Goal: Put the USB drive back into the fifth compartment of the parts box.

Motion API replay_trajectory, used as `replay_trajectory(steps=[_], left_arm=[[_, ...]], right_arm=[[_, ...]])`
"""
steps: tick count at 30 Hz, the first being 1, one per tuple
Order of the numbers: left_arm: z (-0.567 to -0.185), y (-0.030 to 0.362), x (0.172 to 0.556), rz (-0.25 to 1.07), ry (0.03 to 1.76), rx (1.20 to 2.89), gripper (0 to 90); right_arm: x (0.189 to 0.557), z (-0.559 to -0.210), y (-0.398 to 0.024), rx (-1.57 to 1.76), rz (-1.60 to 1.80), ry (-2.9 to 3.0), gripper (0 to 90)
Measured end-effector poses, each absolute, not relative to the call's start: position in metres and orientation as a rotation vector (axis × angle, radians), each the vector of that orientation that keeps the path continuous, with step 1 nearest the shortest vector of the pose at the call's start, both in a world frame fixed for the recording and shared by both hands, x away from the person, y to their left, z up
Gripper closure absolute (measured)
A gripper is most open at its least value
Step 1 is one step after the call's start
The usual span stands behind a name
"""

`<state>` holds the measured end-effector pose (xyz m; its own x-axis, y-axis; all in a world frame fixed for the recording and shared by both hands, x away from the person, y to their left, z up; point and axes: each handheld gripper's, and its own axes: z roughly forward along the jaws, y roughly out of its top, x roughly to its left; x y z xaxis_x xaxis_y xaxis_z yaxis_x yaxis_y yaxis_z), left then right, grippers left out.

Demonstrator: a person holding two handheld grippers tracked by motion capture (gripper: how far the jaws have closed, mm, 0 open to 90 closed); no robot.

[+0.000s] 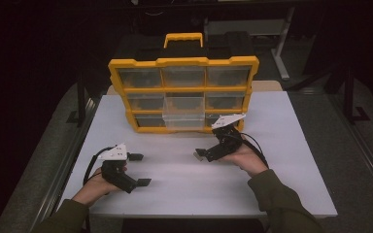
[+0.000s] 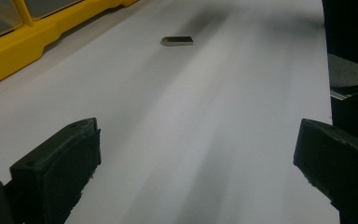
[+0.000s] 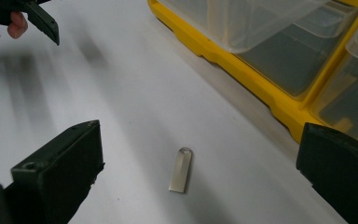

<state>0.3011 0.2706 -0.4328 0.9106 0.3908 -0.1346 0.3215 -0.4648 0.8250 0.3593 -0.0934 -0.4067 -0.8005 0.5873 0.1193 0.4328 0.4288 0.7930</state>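
Note:
A small silver metal USB stick [image 3: 181, 170] lies flat on the white table [image 1: 184, 189], between the wide-apart jaws of my right gripper [image 3: 200, 140], which is open and hovers just above it. In the high view this gripper [image 1: 203, 154] is low in front of the yellow organizer [image 1: 183, 63]. The organizer's clear middle drawer [image 1: 184, 114] is pulled out. My left gripper [image 1: 137, 170] is open and holds nothing, near the table's front left. Its own view has the stick [image 2: 177, 41] far ahead, beyond its spread jaws [image 2: 196, 135].
The organizer stands upright at the back of the table with several clear drawers in a yellow frame [image 3: 242, 70]. Its base edge [image 2: 23, 51] runs along the left gripper view's upper left. The other hand's gripper [image 3: 37, 18] appears far off.

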Motion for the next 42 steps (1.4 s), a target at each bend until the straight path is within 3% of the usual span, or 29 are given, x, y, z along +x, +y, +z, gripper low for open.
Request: replay_trajectory(steps=[42], left_arm=[[-0.431, 0.271, 0.3, 0.104, 0.505, 2.082, 0.0]], right_arm=[[0.366, -0.43, -0.078, 0.892, 1.293, 2.531, 0.1]])
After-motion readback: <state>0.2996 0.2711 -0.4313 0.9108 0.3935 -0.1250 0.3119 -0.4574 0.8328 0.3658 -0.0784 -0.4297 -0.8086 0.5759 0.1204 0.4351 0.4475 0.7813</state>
